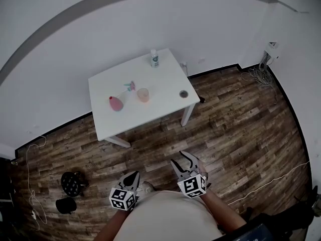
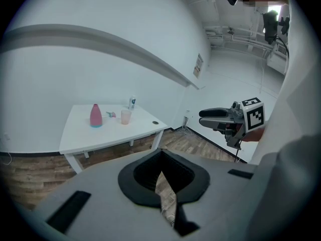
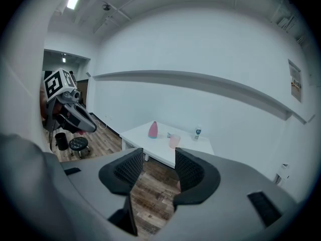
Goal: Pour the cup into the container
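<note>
Tabletop (image 1: pixel 165 82), left to right: pink bottle (image 1: pixel 116 103), cup (image 1: pixel 143 95) upright mid-tabletop, small round container (image 1: pixel 183 94) near right edge, apart from cup. Contents of both too small to tell. Scene fits cup awaiting pour, or cup set back after one. Both grippers sit low by person's body, well away from tabletop, aimed toward it, tilted slightly down. Left gripper (image 1: pixel 134 175) – fingers pressed together, nothing between. Right gripper (image 1: pixel 184 159) – fingers partly spread, empty.

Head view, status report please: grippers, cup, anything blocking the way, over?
Left gripper shut, empty; right gripper open, empty. Cup upright on table beside pink bottle, untouched. Both grippers well short of table, wood floor between.
</note>
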The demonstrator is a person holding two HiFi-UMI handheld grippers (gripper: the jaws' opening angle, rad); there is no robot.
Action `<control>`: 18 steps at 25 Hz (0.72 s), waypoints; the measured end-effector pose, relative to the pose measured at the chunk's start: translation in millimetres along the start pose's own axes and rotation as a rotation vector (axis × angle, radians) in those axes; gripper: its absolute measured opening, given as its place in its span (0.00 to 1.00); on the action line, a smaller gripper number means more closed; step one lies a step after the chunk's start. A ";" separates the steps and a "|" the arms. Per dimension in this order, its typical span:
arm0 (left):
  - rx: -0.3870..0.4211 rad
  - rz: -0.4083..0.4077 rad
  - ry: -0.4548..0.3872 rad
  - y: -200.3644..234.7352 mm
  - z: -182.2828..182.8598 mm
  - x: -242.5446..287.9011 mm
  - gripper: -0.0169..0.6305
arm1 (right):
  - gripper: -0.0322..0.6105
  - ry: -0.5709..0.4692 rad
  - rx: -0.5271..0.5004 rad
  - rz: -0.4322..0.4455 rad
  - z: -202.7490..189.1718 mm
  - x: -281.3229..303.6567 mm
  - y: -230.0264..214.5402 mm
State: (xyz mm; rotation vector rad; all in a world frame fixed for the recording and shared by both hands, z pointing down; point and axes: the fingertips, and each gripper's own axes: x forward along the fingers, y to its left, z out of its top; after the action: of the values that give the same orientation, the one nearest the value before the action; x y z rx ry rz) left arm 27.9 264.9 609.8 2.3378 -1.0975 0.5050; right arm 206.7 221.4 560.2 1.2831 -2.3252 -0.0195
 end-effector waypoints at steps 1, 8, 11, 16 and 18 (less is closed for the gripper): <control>0.003 -0.004 0.002 -2.7 -0.5 1.1 0.04 | 0.37 0.002 0.001 -0.004 -1.8 -2.1 -0.9; 0.029 -0.039 0.020 -30.7 -3.6 10.5 0.04 | 0.37 0.011 0.036 -0.033 -17.3 -25.8 -11.8; 0.037 -0.053 0.027 -44.1 -5.8 17.3 0.04 | 0.37 0.019 0.049 -0.042 -27.1 -36.6 -17.4; 0.050 -0.072 0.036 -68.1 -8.6 28.9 0.04 | 0.22 0.067 0.047 -0.067 -49.0 -56.4 -28.7; 0.054 -0.075 0.036 -78.3 -8.0 34.1 0.04 | 0.22 0.069 0.062 -0.073 -54.9 -64.6 -36.3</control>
State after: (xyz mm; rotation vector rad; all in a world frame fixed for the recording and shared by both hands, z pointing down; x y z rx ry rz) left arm 109.3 291.9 611.8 2.3969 -0.9876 0.5537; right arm 287.1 264.5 574.1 1.3760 -2.2361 0.0723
